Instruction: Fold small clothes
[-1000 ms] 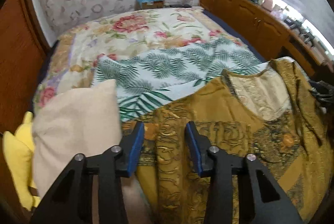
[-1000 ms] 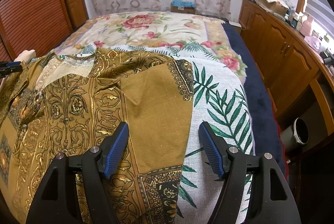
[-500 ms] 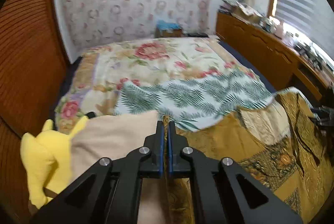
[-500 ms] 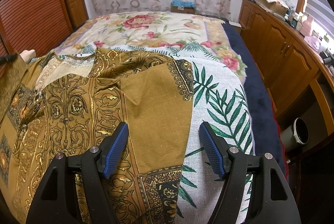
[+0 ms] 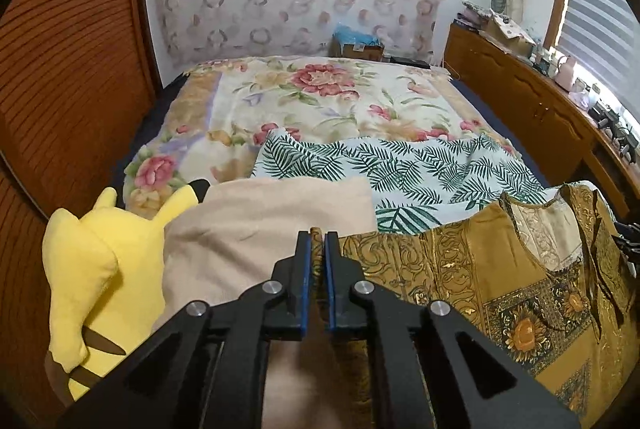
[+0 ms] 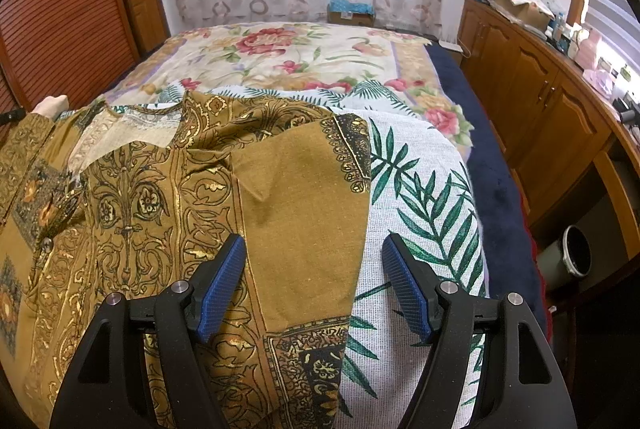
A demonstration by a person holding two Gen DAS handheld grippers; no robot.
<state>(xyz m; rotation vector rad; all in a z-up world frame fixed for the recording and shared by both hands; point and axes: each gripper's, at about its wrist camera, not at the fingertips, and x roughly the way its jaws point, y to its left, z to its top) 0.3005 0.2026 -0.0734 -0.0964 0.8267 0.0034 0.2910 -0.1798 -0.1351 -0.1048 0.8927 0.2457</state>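
The left wrist view alone shows a yellow plush (image 5: 86,269) and a beige cushion (image 5: 264,229) on the plush side of the tunic (image 5: 500,289); the right wrist view alone shows the sleeve (image 6: 304,197) lying flat on the palm-leaf cloth (image 6: 424,197), the navy bed edge (image 6: 492,165) past that cloth, and a bucket (image 6: 576,251) on the floor beyond. The mustard tunic with gold scrollwork lies spread on the palm-leaf cloth, at the near end of the bed from the floral cover (image 5: 320,97). Its collar points toward the floral cover, so its long axis runs from there back toward the cameras; the sleeve runs much the same way. The left gripper (image 5: 318,245) pinches a thin fold of the tunic's edge beside the cushion, and its jaws are easing apart slightly with the fabric between the blue pads. The right gripper (image 6: 314,249) stands wide, the sleeve below its gap, one pad over the scrollwork and the other over the palm-leaf cloth; whether the pads touch the fabric I cannot tell. The tunic's hem is cut off at the bottom of both views, and in the left wrist view the gripper body hides the fabric behind the pinch.
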